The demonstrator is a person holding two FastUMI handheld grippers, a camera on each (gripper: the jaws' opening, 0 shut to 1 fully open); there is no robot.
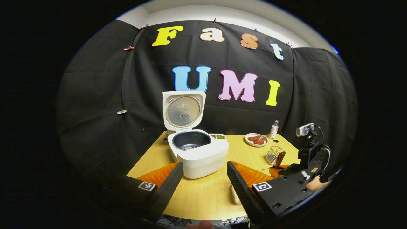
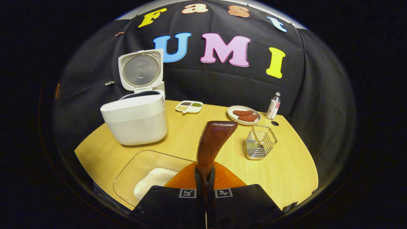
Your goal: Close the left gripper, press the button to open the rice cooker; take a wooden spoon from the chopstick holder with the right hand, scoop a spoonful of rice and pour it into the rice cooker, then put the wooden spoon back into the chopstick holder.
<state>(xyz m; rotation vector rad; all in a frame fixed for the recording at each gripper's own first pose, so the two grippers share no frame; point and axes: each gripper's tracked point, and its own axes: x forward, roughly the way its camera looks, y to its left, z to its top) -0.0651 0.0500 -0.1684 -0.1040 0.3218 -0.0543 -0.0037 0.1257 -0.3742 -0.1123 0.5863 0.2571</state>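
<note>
- Right tool is pinching the wooden spoon upright, likely heading for the chopstick holder.
- Left tool is hanging spread before the open rice cooker.

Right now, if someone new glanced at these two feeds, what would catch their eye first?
Probably the white rice cooker at the table's back left, its lid standing straight up and a few grains in the dark inner pot. Next, the wooden spoon clamped upright in the right tool, just above the clear container of rice at the table's near edge. The wire chopstick holder stands to the right of the spoon.
</note>
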